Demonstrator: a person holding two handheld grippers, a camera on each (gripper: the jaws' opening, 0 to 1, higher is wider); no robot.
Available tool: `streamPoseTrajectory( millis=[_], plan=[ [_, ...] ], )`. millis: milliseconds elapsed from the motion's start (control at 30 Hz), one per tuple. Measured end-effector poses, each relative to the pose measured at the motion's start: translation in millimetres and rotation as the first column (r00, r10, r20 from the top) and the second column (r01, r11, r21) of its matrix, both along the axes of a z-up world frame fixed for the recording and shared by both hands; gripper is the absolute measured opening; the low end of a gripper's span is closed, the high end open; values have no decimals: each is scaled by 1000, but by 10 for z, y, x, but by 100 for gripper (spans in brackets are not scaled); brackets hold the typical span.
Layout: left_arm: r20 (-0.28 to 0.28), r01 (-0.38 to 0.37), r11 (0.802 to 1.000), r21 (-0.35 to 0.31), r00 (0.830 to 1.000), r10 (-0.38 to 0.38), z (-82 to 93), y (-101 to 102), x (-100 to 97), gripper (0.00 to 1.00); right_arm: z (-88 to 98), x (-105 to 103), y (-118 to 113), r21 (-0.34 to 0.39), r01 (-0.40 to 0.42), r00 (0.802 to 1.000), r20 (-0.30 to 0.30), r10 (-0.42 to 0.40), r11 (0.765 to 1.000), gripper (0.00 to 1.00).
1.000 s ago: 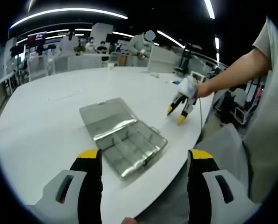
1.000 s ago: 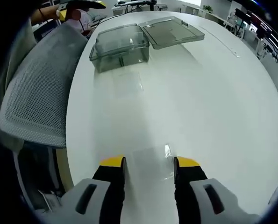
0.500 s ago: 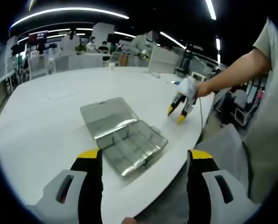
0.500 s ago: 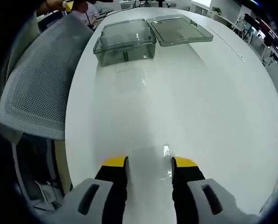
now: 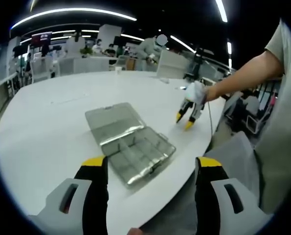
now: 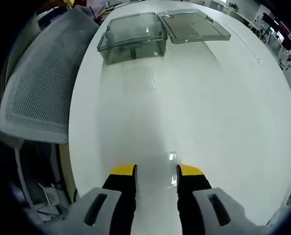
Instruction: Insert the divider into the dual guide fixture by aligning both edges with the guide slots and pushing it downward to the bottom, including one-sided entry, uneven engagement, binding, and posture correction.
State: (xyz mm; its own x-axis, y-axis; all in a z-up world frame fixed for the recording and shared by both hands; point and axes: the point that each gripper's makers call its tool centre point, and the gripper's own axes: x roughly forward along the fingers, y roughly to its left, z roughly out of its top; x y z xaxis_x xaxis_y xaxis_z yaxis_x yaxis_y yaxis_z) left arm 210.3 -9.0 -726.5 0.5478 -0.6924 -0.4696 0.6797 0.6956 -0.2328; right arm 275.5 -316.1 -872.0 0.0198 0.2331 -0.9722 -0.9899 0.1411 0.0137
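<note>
The open clear organizer box (image 5: 130,144) — the guide fixture — lies on the white table (image 5: 42,127), lid flat behind its tray. The right gripper (image 6: 156,170) is lowered to the tabletop well apart from the box (image 6: 133,43), its jaws narrowly parted around a small clear divider (image 6: 172,166) lying flat; whether they clamp it cannot be told. The left gripper (image 5: 149,161) hovers with jaws spread, empty. The step appears to be pickup — next, secure the divider and carry it to the slots.
</note>
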Motion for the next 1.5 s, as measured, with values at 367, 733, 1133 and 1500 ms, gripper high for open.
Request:
streamPoseTrajectory(
  millis=[367, 733, 1133, 1500],
  plan=[
    [3, -5, 1000, -7, 1000, 5, -5, 23, 3, 69, 6, -30, -2, -10, 5, 1000, -7, -5, 1000, 27],
    [2, 0, 1000, -16, 1000, 0, 3, -3, -22, 68, 78, -86, 57, -8, 5, 1000, 1, -5, 1000, 27],
    [9, 30, 999, -29, 1000, -29, 41, -82, -24, 66, 266, -143, 245, 13, -27, 999, 34, 27, 1000, 27],
    [-3, 63, 996, -61, 998, -63, 46, -212, -37, 62, 567, -203, 602, 34, -99, 991, 91, 96, 994, 27]
  ],
)
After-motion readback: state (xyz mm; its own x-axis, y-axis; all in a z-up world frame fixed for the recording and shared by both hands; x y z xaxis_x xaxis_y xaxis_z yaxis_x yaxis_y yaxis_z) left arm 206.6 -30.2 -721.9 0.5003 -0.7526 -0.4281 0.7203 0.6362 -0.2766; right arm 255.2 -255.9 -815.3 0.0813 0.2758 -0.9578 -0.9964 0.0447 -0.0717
